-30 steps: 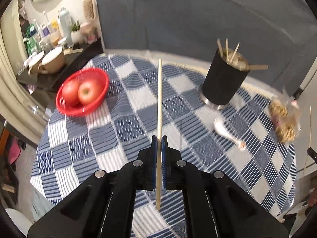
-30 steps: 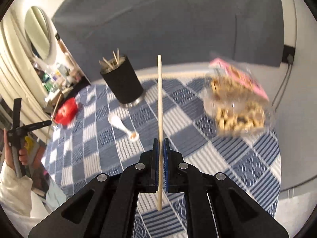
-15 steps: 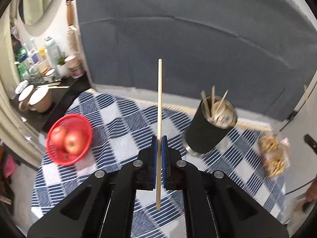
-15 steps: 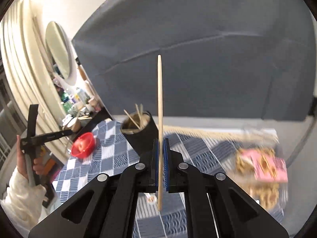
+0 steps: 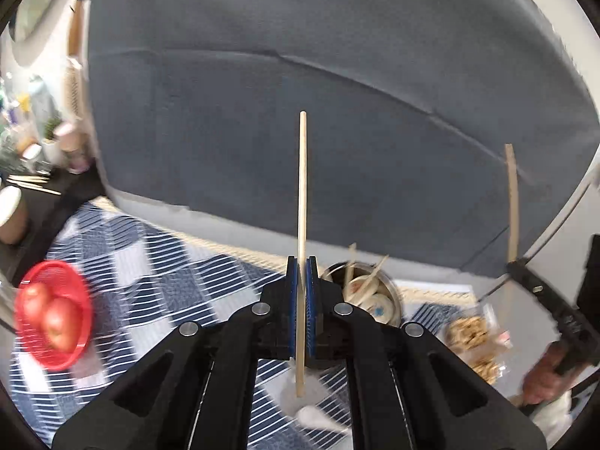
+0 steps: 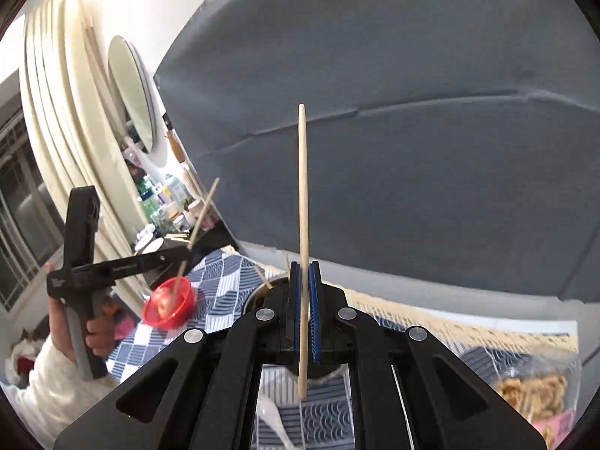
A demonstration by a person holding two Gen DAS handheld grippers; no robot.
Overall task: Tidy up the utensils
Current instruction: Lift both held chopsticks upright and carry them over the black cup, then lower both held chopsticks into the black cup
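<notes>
My left gripper (image 5: 302,261) is shut on an upright wooden chopstick (image 5: 302,187). Just behind its right finger stands the black utensil holder (image 5: 390,302), with chopsticks and a white spoon inside. A white spoon (image 5: 313,414) lies on the checked cloth below. At the right edge a hand holds my right gripper (image 5: 514,262), shut on a second chopstick (image 5: 512,202). In the right wrist view that gripper (image 6: 304,264) clamps its chopstick (image 6: 302,187), and the holder (image 6: 262,294) is mostly hidden behind the fingers. The left gripper (image 6: 187,249) shows at the left.
A red basket (image 5: 84,307) with two apples sits at the table's left. A clear snack bag (image 5: 472,333) lies at the right. A dark grey backdrop (image 5: 300,93) rises behind the blue checked table (image 5: 168,262). A side shelf (image 5: 33,157) holds bottles and cups.
Both grippers have risen and closed in on the utensil holder, each still clamping its chopstick. The holder now sits just behind the fingertips, and the two grippers are nearer each other.
</notes>
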